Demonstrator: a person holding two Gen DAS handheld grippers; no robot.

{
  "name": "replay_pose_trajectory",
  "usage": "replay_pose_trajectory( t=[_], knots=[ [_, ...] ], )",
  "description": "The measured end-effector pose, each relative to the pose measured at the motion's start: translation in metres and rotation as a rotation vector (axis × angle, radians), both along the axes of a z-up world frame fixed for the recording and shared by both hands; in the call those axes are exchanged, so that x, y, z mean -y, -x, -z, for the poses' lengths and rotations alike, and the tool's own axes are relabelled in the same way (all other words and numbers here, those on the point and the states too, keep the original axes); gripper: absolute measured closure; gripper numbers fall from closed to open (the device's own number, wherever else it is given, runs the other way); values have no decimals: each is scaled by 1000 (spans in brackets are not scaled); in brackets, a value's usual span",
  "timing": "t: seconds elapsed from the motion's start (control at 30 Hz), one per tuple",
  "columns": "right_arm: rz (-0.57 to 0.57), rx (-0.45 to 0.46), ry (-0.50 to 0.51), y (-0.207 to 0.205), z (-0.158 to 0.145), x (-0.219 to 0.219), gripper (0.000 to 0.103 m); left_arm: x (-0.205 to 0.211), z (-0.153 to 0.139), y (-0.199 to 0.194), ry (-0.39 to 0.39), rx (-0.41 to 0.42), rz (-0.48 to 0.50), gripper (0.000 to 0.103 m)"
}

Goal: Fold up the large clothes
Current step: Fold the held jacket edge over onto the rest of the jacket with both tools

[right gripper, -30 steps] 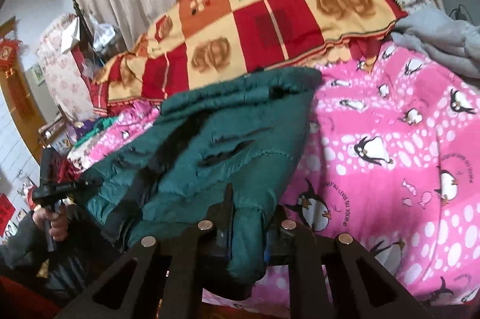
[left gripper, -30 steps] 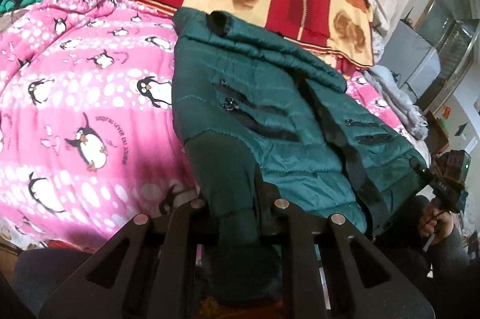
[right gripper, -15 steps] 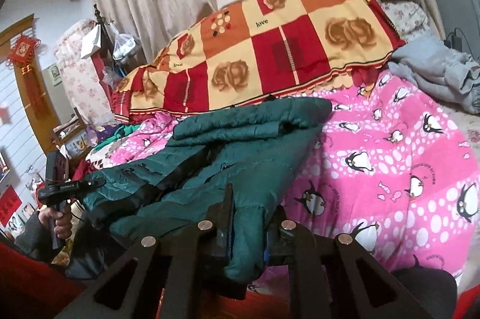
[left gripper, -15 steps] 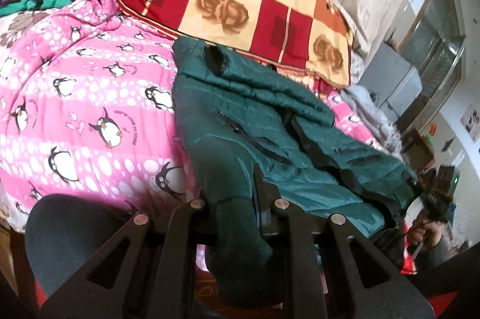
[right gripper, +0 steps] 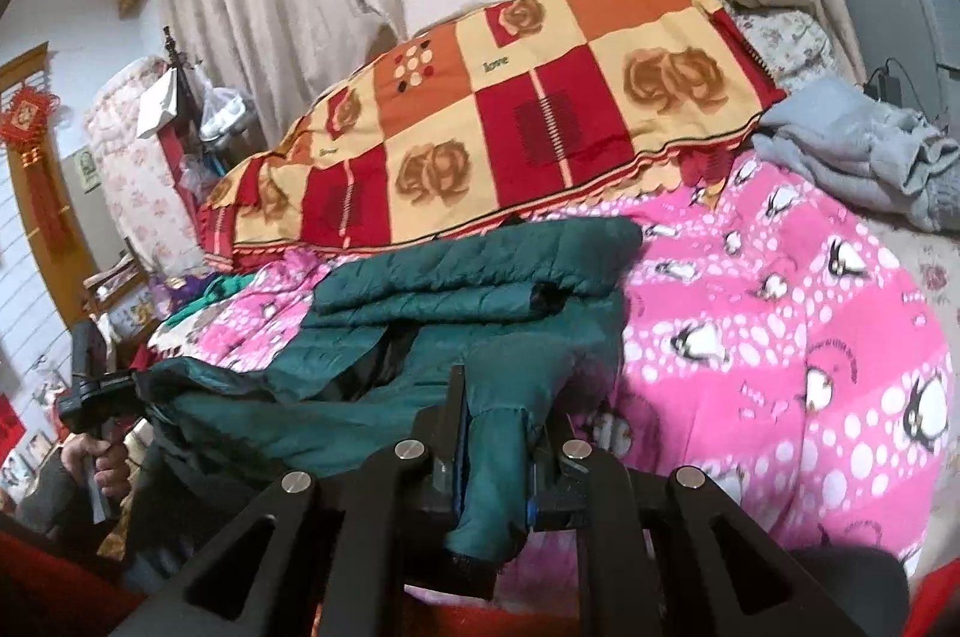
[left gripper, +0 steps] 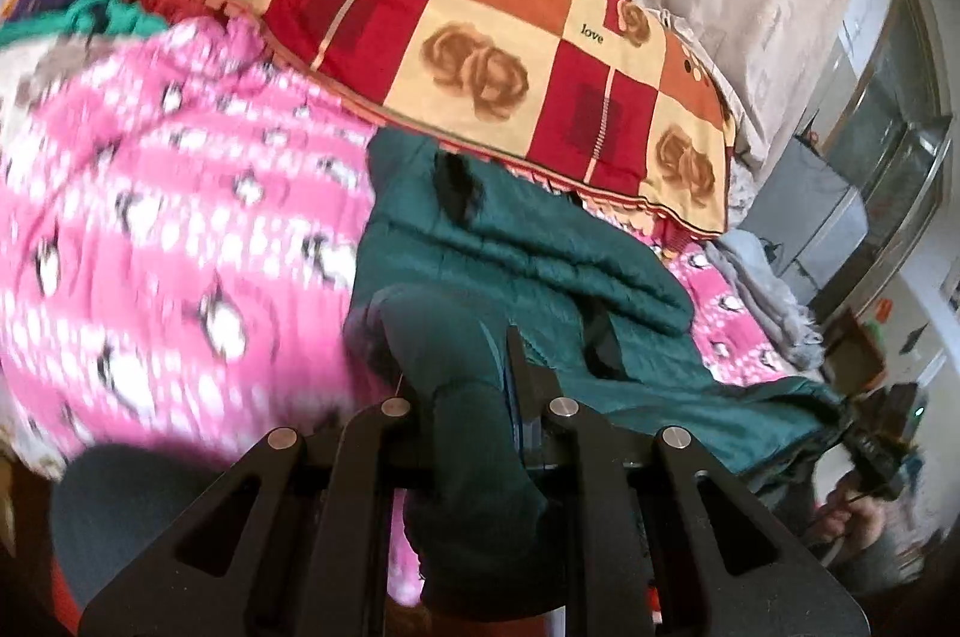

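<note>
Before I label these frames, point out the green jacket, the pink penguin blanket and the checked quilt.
green jacket (left gripper: 528, 253), left wrist view, quilted body.
pink penguin blanket (right gripper: 780, 313), right wrist view, bare spread.
checked quilt (right gripper: 552, 127), right wrist view, red square.

**Camera placement, two wrist views**

Left wrist view: set low behind the left gripper (left gripper: 474, 397), faced forward and rightward across the bed; the green jacket (left gripper: 540, 277) is seen close.

Right wrist view: set low behind the right gripper (right gripper: 495, 433), faced forward and leftward (curtain at the far end).

Shared: the jacket (right gripper: 480, 277), pink penguin blanket (left gripper: 150, 247) (right gripper: 780, 337), checked quilt (left gripper: 480, 37) (right gripper: 510, 127); each gripper is seen at the other view's edge.
</note>
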State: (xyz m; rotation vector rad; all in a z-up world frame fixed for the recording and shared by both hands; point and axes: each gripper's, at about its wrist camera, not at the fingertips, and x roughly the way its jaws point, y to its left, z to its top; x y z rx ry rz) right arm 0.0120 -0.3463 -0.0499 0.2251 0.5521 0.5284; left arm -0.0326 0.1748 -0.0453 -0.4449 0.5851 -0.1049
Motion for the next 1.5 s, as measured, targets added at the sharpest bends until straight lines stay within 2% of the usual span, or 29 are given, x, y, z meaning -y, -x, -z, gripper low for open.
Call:
replay_pose_trajectory(
  t=[0.03,0.13,0.2,0.4,0.6,0.9,1.1,1.17,1.3,1.5],
  knots=[
    [3,5,12,-7,-2,-2,91,1,-1,-6,-21,3,-3,91],
    [10,18,58,-27,-5,-10,91,15,-1,-31,-162,-7,-34,90],
    [21,25,94,-37,-5,-17,91,20,4,-40,-219,-25,-65,90],
    [70,-30,109,-63,12,-24,91,23,30,-59,-293,-104,-139,90],
    [106,-92,134,-80,23,-29,91,37,38,-73,-385,-157,-184,90],
    [109,-101,139,-96,24,-34,91,31,45,-84,-357,-206,-200,90],
    [107,-98,144,-102,24,-38,91,30,44,-84,-342,-210,-206,90],
    [109,-83,139,-101,22,-38,91,26,40,-81,-307,-186,-205,90],
    [114,-9,138,-94,6,-39,91,15,23,-64,-208,-83,-206,90],
    [137,94,126,-73,-20,-37,91,17,-3,-45,-189,24,-228,90]
  ],
)
